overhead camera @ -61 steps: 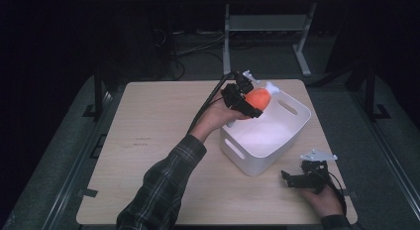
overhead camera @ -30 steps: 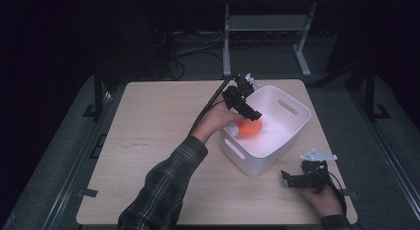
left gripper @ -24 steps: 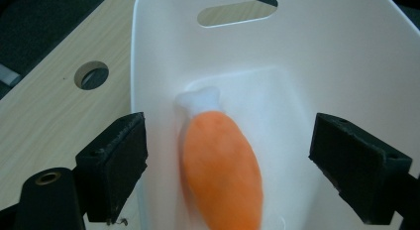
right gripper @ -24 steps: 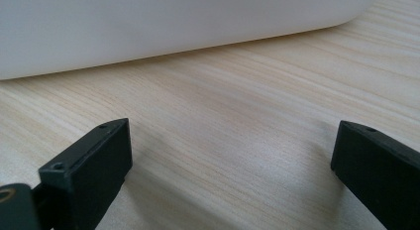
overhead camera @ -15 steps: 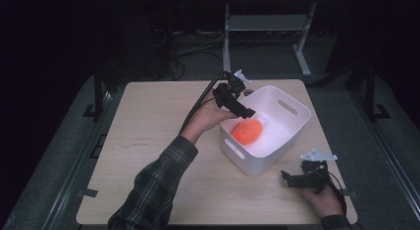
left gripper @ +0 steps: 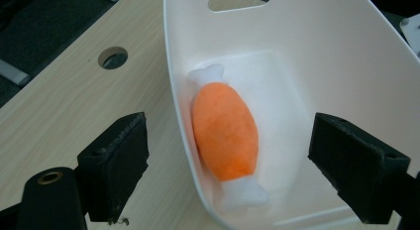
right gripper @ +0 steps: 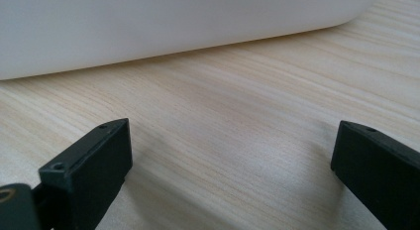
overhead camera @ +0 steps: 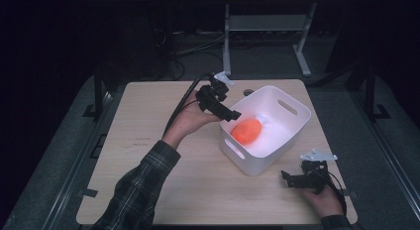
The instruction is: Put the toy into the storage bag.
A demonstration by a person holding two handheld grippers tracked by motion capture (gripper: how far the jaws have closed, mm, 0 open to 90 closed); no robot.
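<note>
- High view: the left tool [overhead camera: 229, 115] is held above the near-left rim of the white bin [overhead camera: 292, 133], with its jaws pointing toward the bin interior.
- High view: the orange plush toy [overhead camera: 246, 130] lies on the floor of the bin, just beyond and below the left tool's jaw tips, apart from them.
- Left gripper view: the left tool [left gripper: 242, 165] is released; its two jaws stand wide apart with nothing between the pads.
- Left gripper view: the orange plush toy [left gripper: 225, 133] has white ends and lies lengthwise against the inside of the bin wall [left gripper: 181, 91], centred between the two jaws but farther off and lower, not touching either.
- Left gripper view: one jaw stands over the table [left gripper: 64, 111] outside the bin; the other stands over the bin interior. The rim passes between them.
- High view: the right tool [overhead camera: 288, 178] rests on the table [overhead camera: 148, 141] at the near-right corner, held by the person's right hand [overhead camera: 324, 200], near the bin's front corner and well apart from the toy.
- Right gripper view: the right tool [right gripper: 228, 170] is released, with its jaws spread and bare table surface between them; the outer wall of the bin [right gripper: 173, 27] stands ahead of it.
</note>
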